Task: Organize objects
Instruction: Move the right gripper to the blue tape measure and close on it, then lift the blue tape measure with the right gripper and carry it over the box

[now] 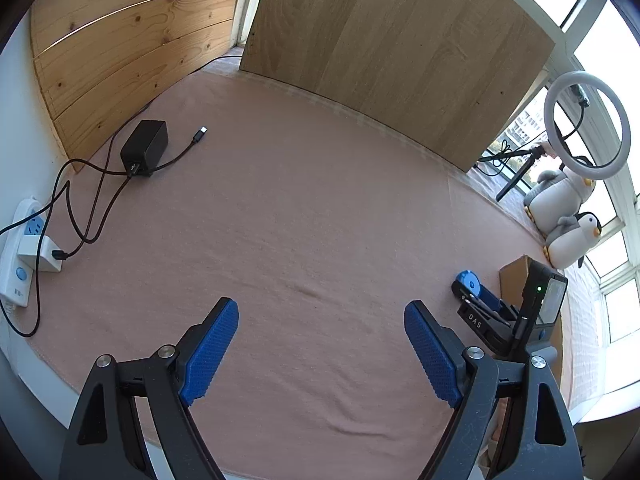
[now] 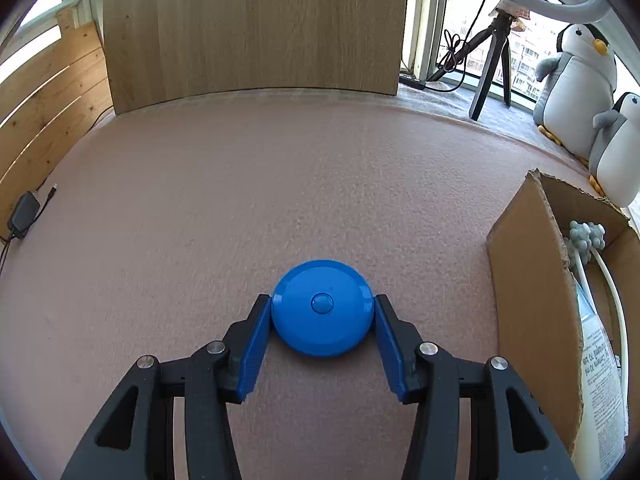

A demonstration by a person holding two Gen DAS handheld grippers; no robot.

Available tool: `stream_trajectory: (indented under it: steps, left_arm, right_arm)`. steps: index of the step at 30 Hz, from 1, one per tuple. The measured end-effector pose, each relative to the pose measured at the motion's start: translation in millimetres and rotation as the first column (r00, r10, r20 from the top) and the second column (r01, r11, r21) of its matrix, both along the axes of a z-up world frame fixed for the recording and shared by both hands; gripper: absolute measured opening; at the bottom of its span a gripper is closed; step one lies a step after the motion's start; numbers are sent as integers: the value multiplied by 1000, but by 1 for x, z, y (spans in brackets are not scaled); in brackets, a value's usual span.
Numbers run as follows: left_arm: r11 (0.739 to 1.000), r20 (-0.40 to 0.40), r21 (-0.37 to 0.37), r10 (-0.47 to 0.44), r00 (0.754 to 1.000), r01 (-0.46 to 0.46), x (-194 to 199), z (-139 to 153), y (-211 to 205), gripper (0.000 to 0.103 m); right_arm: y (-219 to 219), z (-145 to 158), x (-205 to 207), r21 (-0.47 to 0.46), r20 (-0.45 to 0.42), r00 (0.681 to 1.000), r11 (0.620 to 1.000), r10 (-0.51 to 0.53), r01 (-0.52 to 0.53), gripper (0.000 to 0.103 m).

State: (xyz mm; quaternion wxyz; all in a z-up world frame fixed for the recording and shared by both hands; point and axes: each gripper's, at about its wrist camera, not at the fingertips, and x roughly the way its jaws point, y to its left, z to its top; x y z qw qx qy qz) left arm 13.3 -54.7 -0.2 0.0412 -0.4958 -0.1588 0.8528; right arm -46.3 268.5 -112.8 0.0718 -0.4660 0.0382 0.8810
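A round blue disc (image 2: 323, 307) with a small centre button lies low over the pink cloth (image 2: 280, 184). My right gripper (image 2: 322, 302) is shut on it, one blue pad against each side of its rim. The same disc (image 1: 467, 280) shows at the right edge of the left wrist view, at the tip of the right gripper. My left gripper (image 1: 322, 304) hangs open above bare cloth with nothing between its fingers. An open cardboard box (image 2: 532, 280) stands just right of the disc, with a grey-headed white-handled item and printed paper inside.
A black charger (image 1: 143, 148) with a loose cable and a white power strip (image 1: 18, 256) lie at the far left. A wooden board (image 2: 256, 28) stands at the back. Two plush penguins (image 2: 576, 80), a tripod (image 2: 492, 52) and a ring light (image 1: 588, 124) crowd the right window side.
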Motion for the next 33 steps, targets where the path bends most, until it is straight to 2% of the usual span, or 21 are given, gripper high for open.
stream_trajectory:
  steps: [4,8,15,21,33]
  left_arm:
    - [999,0,-16,-29,1000,29,-2,-5,14,88]
    - [995,-8,-73,-70,997,70,-5,-11,33,88]
    - [958,-51,-214,-206,977,191,-3,-16,80,88]
    - [948,-60,-208,-257,965,240,-1,-14,106,88]
    - [949,-62,-205,-255,965,238,3,-11,107,89]
  right_arm:
    - [-6,3,10,-5,7,1000,1000,24,-24,46]
    - [-23,15,35,10,-9,997,997,74,-74,46]
    - [-37,56,79,11,-65,991,993,119,-118,46]
    - [-34,88,95,40,-118,986,993,119,-115,46]
    - [-24,95,105,37,-136,986,995,97,-92,46]
